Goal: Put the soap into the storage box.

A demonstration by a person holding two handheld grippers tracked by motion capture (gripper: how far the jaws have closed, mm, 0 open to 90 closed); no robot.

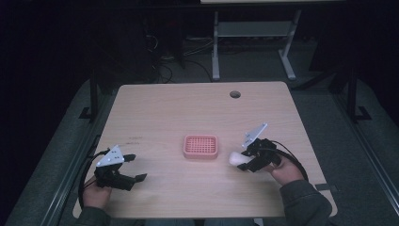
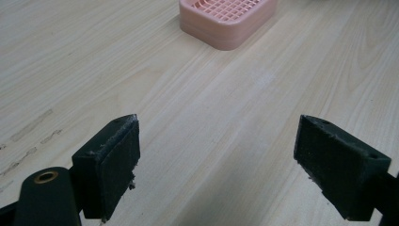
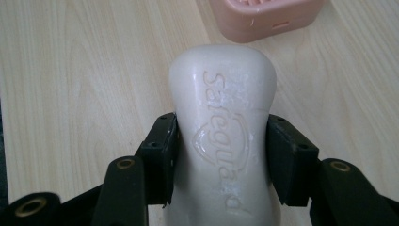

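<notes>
A white bar of soap (image 3: 222, 117) with an embossed brand name sits between the pads of my right gripper (image 3: 221, 155), which is shut on its sides. In the high view the soap (image 1: 235, 158) pokes out left of that right gripper (image 1: 245, 160), just right of a pink slatted soap dish (image 1: 201, 146) at the table's middle. The dish's near edge (image 3: 263, 19) lies just beyond the soap's tip. My left gripper (image 1: 134, 167) rests at the front left, open, its pads (image 2: 113, 160) wide apart over bare wood, with the dish (image 2: 226, 19) farther ahead.
The light wooden table (image 1: 188, 108) has a round cable hole (image 1: 235, 94) near its far edge. Behind the table a white desk frame (image 1: 254, 42) stands on the dark floor. Faint scuff marks (image 2: 33, 127) run across the wood at the left.
</notes>
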